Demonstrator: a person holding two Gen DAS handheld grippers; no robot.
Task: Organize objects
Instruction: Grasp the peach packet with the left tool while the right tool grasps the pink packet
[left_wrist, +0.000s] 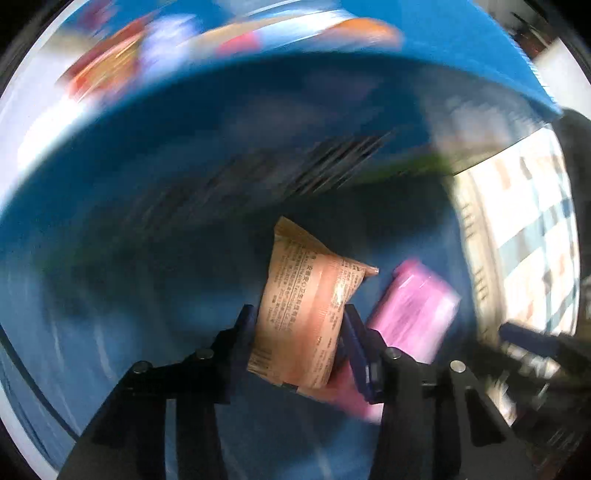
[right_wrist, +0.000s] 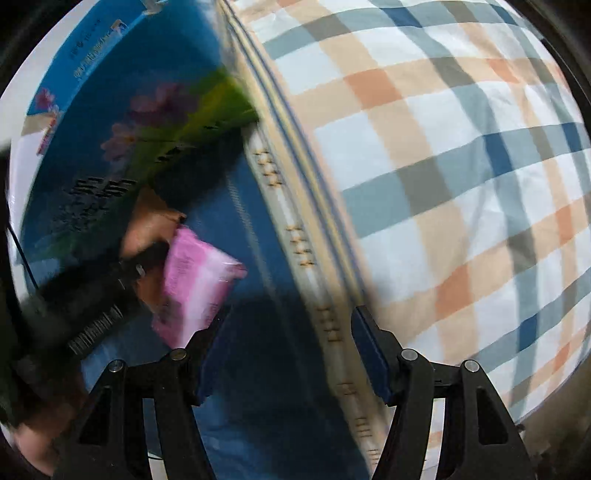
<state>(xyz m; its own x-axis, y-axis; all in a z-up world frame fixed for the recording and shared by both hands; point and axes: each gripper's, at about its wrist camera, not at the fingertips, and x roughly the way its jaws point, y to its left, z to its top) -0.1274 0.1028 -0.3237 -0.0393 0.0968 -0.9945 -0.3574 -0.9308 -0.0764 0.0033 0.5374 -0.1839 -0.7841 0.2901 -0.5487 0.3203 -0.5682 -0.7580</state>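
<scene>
My left gripper (left_wrist: 299, 317) is shut on an orange-brown snack packet (left_wrist: 306, 306) and holds it inside a blue cardboard box (left_wrist: 147, 192). A pink packet (left_wrist: 413, 314) lies on the box floor just right of it. In the right wrist view the pink packet (right_wrist: 195, 284) shows beside the left gripper's dark body (right_wrist: 92, 306) with the orange packet (right_wrist: 155, 225) beyond it. My right gripper (right_wrist: 291, 354) is open and empty, hovering over the box's right wall (right_wrist: 306, 258).
A checked cloth (right_wrist: 443, 184) in blue, orange and white covers the surface right of the box. Blurred snack packets (left_wrist: 110, 70) lie beyond the box's far wall. The box flap carries a green and flower print (right_wrist: 177, 122).
</scene>
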